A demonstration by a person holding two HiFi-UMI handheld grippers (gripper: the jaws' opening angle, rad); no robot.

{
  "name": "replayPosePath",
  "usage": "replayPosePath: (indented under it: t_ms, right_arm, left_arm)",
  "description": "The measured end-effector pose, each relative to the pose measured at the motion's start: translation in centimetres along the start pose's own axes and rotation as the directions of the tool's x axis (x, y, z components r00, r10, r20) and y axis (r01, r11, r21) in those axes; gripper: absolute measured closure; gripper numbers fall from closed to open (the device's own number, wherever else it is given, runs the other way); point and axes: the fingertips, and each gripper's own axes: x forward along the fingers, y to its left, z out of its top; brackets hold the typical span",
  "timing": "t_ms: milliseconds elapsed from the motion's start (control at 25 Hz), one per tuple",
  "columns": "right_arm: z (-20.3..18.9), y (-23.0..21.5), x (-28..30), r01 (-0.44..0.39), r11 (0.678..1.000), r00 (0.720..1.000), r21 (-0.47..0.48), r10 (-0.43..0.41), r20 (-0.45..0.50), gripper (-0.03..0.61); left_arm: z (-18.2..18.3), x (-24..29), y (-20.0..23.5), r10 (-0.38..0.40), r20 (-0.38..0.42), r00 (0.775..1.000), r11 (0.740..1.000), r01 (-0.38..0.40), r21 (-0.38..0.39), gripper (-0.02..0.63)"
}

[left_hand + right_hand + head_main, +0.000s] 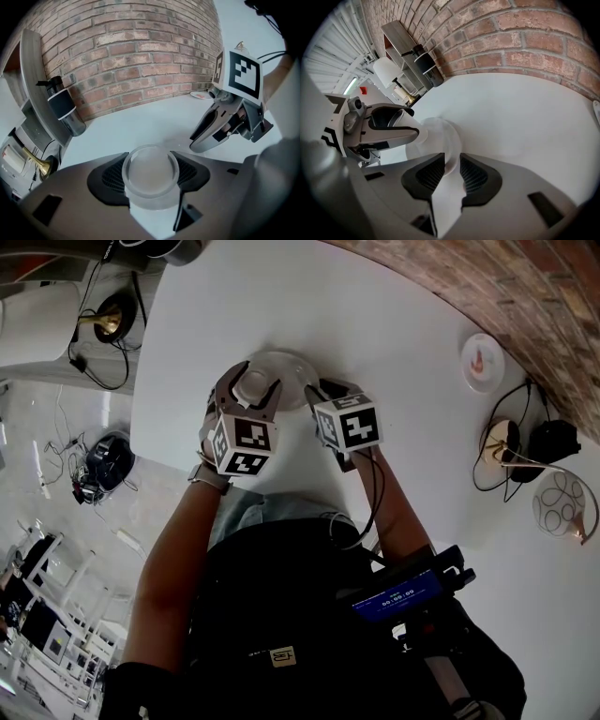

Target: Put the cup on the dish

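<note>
cup (150, 171): frosted translucent plastic | dish (295, 368): smooth glossy white | table (394, 324): smooth matt white | wall (131, 51): rough red brick

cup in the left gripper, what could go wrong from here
1. The frosted translucent cup is clamped across its smooth round wall by the left gripper; it may slip or tip on release.
2. The right gripper pinches only the rim of the white round dish, so the dish could tilt or shift as the cup lands.
3. Both grippers work close together over the dish and might bump.
</note>
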Motion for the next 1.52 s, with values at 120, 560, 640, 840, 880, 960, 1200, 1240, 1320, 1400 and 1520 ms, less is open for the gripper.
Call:
replayPosePath:
  t_ms: [120,560,640,840,880,960,1200,1240,1320,1400,1520]
  right_arm:
    - [0.0,0.0,0.0,0.002,1.000,1.000,-0.002,-0.002,-0.003,0.476]
    - [-0.1,0.0,0.0,0.001,1.000,1.000,-0.005,-0.001,-0.001,0.476]
    - [-0.1,0.0,0.0,0.000,1.000,1.000,-0.004,0.000,-0.001,0.476]
    - [0.0,0.0,0.0,0.003,1.000,1.000,-0.004,-0.003,0.001,0.476]
    - [0.0,0.0,0.0,0.004,1.000,1.000,-0.004,-0.004,0.001,0.476]
    - [0.1,0.0,0.0,0.003,1.000,1.000,-0.005,-0.003,0.001,0.476]
    - [0.1,-0.1,0.0,0.006,1.000,1.000,-0.004,-0.006,0.001,0.476]
    - [0.1,-0.1,0.0,0.009,1.000,1.000,-0.004,-0.009,0.004,0.476]
    - [0.1,-0.3,-0.2,0.017,1.000,1.000,-0.004,-0.017,0.010,0.476]
    - [0.2,-0.6,-0.4,0.026,1.000,1.000,-0.002,-0.026,0.016,0.476]
    - [0.4,-1.0,-0.8,0.039,0.999,0.999,0.003,-0.039,0.025,0.476]
  left_arm:
    - [0.0,0.1,0.1,-0.002,-0.003,1.000,1.000,0.002,-0.012,0.341]
    - [-0.4,0.3,0.1,0.011,-0.026,1.000,1.000,-0.011,0.009,0.341]
    - [-0.4,0.3,0.1,0.013,-0.028,1.000,1.000,-0.013,0.002,0.341]
    - [-0.5,0.1,0.3,0.020,-0.032,0.999,0.999,-0.021,-0.025,0.341]
    - [-0.4,0.1,0.3,0.017,-0.029,0.999,0.999,-0.018,-0.034,0.341]
    - [-0.3,-0.2,0.3,0.009,-0.022,1.000,0.999,-0.010,-0.052,0.341]
    - [-0.3,-0.7,0.4,0.015,-0.023,1.000,0.999,-0.016,-0.045,0.339]
    - [-0.4,-0.8,0.3,0.015,-0.023,1.000,0.999,-0.016,-0.046,0.339]
    - [-0.4,-1.1,0.3,0.016,-0.019,1.000,0.999,-0.017,-0.050,0.339]
    - [-0.2,-1.5,0.3,0.021,-0.013,1.000,0.998,-0.022,-0.051,0.339]
    - [-0.1,-2.3,0.4,0.029,-0.006,1.000,0.998,-0.029,-0.047,0.339]
